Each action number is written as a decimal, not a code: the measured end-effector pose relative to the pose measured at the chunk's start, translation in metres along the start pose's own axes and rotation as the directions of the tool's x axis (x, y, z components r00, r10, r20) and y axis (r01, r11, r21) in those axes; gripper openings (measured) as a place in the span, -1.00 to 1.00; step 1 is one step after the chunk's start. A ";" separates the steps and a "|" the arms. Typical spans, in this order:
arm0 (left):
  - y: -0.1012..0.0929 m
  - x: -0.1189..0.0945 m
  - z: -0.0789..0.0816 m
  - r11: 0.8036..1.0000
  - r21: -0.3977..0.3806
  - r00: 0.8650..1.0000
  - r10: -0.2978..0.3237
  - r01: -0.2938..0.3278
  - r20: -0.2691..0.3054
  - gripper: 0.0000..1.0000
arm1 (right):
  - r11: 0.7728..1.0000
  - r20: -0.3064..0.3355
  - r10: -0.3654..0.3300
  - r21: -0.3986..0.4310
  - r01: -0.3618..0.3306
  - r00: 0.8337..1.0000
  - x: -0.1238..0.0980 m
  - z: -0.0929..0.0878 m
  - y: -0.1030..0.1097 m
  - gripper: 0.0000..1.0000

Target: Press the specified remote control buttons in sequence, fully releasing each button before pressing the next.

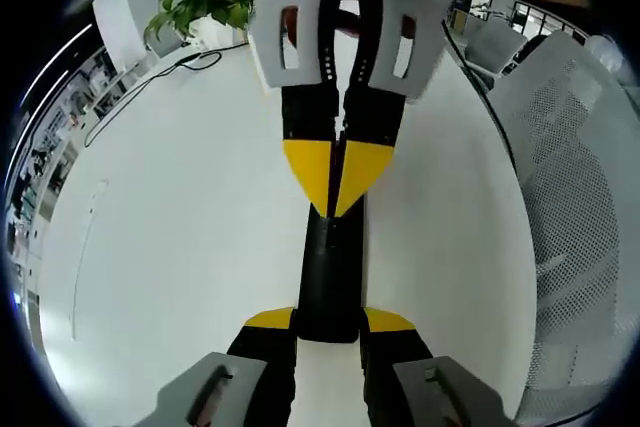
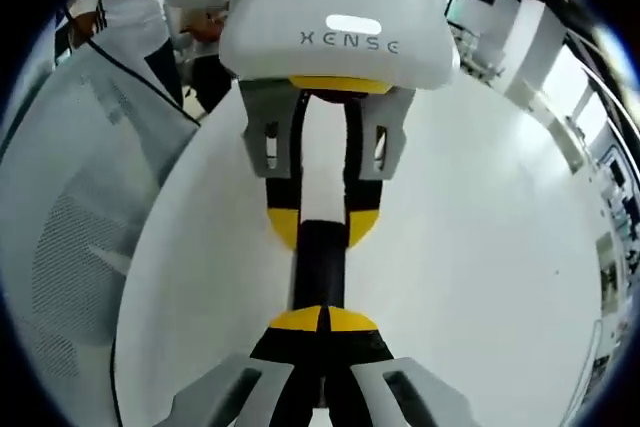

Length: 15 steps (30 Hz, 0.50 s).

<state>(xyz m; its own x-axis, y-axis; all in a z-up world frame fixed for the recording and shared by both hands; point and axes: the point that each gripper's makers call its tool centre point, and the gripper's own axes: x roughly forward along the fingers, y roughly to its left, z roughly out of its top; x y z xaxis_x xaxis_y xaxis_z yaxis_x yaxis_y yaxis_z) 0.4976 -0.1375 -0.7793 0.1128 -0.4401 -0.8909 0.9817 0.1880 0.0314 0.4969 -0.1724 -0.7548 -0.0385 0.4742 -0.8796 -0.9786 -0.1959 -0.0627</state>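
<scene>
Remote control (image 1: pixel 328 282) (black) lies gripped by left tongs (image 1: pixel 328 319); closed right tongs (image 1: pixel 338 209) press down.

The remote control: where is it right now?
The remote control lies on the white table, clamped at its near end by the left gripper, with the right gripper closed over it.

Bare white table (image 1: pixel 180 247) lay open on both sides of the left gripper (image 1: pixel 328 319). Ahead, the right gripper (image 1: pixel 338 182) blocked the way over the black remote (image 1: pixel 330 277); a mesh chair (image 1: pixel 570 217) stood off to the right.
</scene>
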 end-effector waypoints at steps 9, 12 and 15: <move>0.000 -0.001 0.000 1.000 0.000 1.000 -0.001 0.001 0.006 -0.53 | 1.000 -0.007 0.009 -0.002 -0.009 1.000 0.005 -0.001 0.001 -1.00; 0.000 -0.001 0.000 1.000 0.000 1.000 0.000 0.000 0.007 -0.53 | 1.000 -0.010 0.013 -0.001 -0.013 1.000 0.007 -0.001 0.001 -1.00; 0.000 -0.001 0.000 1.000 -0.001 1.000 -0.001 0.001 0.010 -0.53 | 1.000 -0.013 0.018 -0.004 -0.018 1.000 0.009 -0.002 0.002 -1.00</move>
<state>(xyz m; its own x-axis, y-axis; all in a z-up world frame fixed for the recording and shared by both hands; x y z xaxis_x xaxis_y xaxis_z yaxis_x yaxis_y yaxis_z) 0.4979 -0.1373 -0.7786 0.1137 -0.4486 -0.8865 0.9816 0.1885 0.0304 0.4947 -0.1698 -0.7641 -0.0535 0.4593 -0.8866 -0.9770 -0.2075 -0.0486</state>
